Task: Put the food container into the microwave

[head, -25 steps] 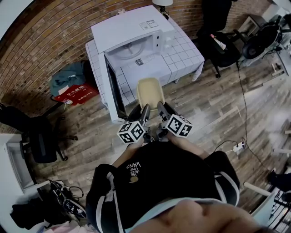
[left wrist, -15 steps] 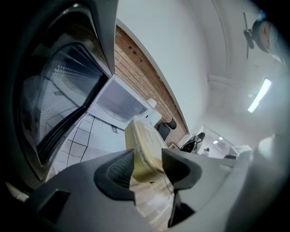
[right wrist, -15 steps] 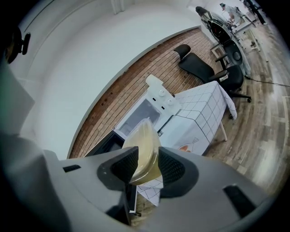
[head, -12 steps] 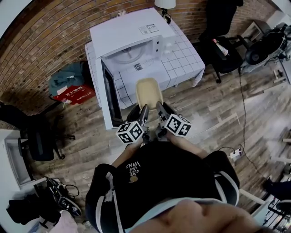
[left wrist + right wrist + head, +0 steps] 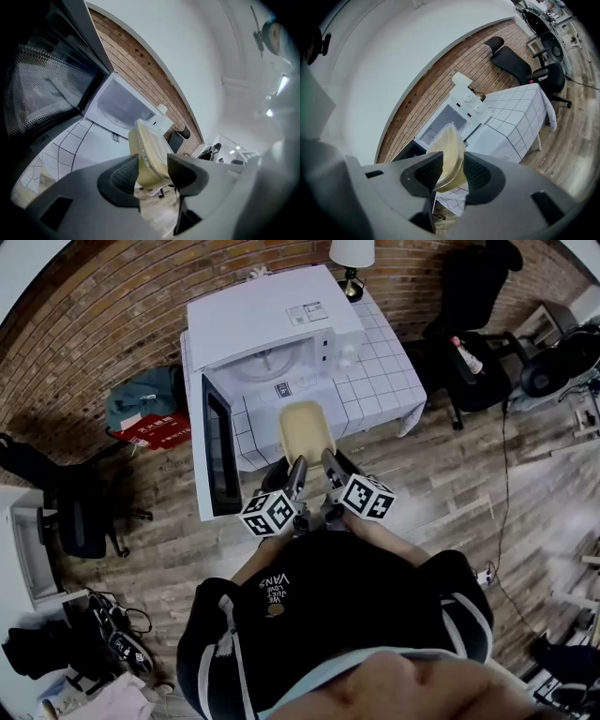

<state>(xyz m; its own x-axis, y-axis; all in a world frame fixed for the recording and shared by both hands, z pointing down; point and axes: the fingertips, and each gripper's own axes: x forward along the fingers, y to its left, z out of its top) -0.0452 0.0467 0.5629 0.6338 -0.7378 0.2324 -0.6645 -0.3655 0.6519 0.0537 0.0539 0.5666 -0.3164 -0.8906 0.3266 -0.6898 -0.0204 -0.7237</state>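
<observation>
Beige lidded plastic food container [image 5: 307, 427], positioned just in front of the open white box-shaped microwave [image 5: 272, 320]. Left gripper [image 5: 151, 171] and right gripper [image 5: 449, 171] are each clamped on the container's near edge.

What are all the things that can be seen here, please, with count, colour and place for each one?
microwave: one, white, on the table, door open to the left
table: one, white checked cloth, top centre
food container: one, cream, in front of the microwave opening
lamp: one, white shade, behind the microwave
office chairs: at least two, black, one left of the door, one right of the table
teal bag, red bag: one each, on the floor left of the table
left gripper, right gripper: one each, grey, each shut on the food container
person's top: one, black, bottom
</observation>
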